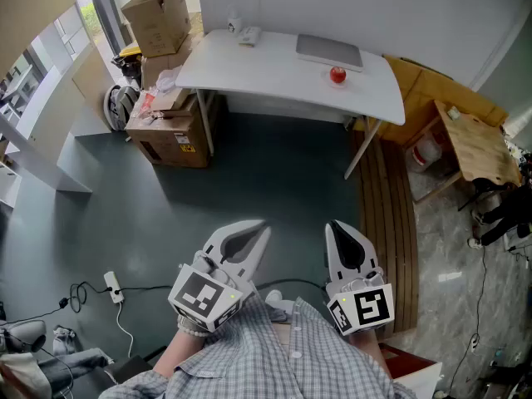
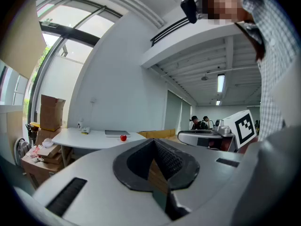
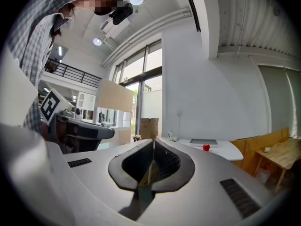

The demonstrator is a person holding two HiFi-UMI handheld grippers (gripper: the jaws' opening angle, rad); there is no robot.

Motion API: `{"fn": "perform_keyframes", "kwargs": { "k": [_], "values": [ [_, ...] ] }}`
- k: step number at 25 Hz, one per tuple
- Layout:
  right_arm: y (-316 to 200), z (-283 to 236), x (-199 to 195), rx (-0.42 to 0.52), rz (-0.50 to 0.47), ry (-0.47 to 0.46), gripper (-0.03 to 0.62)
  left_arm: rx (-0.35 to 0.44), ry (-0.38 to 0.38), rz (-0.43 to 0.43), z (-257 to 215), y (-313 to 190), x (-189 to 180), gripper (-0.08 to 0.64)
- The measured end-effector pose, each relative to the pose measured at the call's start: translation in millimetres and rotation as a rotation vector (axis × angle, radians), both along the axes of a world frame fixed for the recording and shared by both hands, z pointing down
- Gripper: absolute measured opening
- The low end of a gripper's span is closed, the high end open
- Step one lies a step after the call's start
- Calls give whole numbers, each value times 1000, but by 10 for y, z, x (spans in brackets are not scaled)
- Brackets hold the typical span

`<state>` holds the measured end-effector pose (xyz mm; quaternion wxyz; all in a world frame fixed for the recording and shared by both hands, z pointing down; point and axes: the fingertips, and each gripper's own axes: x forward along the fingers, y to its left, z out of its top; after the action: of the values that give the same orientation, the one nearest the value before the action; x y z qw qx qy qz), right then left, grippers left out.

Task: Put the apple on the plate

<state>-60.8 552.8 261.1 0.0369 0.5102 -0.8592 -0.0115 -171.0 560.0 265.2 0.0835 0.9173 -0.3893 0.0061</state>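
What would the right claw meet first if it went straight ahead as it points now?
Only open floor lies near. Beyond it, the right claw would probably meet the white table; whether it hits the edge or passes above is unclear.

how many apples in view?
1. The apple sits on the white table, by the flat grey slab's near edge. The cardboard boxes left of the table could hide others.
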Motion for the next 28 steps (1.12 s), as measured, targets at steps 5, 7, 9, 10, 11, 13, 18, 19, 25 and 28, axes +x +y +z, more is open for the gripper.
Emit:
{"fn": "perform_keyframes", "kwargs": {
  "k": [5, 7, 9, 10, 11, 13, 18, 19, 25, 28],
  "values": [
    [-9, -9, -5, 14, -18, 26, 25, -1, 12, -13, -18, -39, -1, 9],
    [11, -4, 25, 15, -26, 24, 25, 2, 11, -16, -21, -30, 29, 9],
    [31, -7, 65, 13, -36, 5, 25, 5, 10, -20, -27, -17, 61, 9],
    [35, -8, 88, 13, -37, -4, 25, 6, 11, -22, -30, -14, 75, 9],
    [37, -7, 111, 14, -37, -9, 25, 8, 12, -25, -31, -13, 90, 9],
    [45, -1, 155, 15, -41, -18, 25, 9, 9, -27, -23, -6, 127, 9],
    [56, 4, 294, 21, -60, -43, 26, 11, -9, -46, 13, -11, 259, 9],
    [60, 1, 323, 25, -59, -45, 26, 11, -8, -45, 11, -8, 288, 9],
    [87, 21, 483, 19, -34, -63, 25, 20, -19, -26, -4, 19, 435, 9],
    [146, 77, 555, 6, -27, -56, 26, 15, -20, -16, 31, 36, 505, 9]
  ]
}}
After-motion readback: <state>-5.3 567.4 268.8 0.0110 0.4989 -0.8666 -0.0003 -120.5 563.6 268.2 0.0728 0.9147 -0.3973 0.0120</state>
